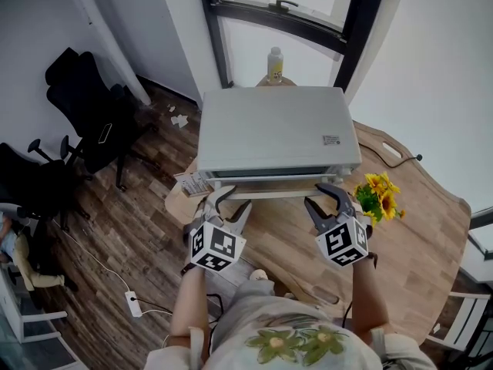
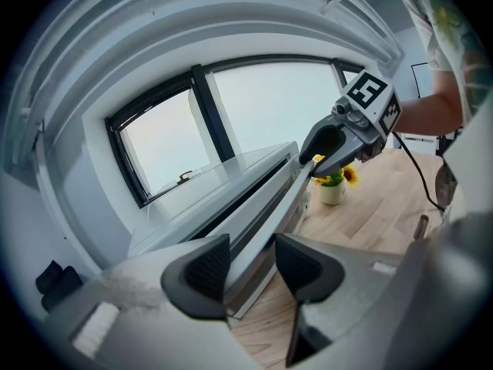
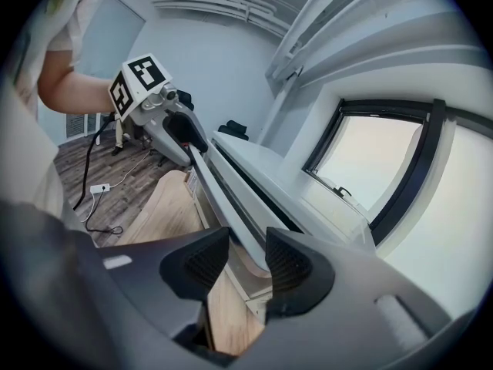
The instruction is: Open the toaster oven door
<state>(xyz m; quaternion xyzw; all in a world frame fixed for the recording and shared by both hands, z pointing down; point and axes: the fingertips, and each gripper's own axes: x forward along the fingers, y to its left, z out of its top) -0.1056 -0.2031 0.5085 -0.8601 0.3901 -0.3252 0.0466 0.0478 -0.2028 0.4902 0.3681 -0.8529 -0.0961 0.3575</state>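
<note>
Head view, near to far. L gripper & R gripper: both sit just in front of the toaster oven, angled down at its front. Each is clamped on the handle bar, L near the bar's left end, R near its right end; in the gripper views the bar fills the gap btwn the pads. The bar's long axis runs side to side along the oven's upper front edge, so neither hand is nearer. Door looks shut. Judged: hinge prob. at the oven's bottom edge, so you'd pull both ends evenly toward yourself, then down. Behind the oven: bottle.
</note>
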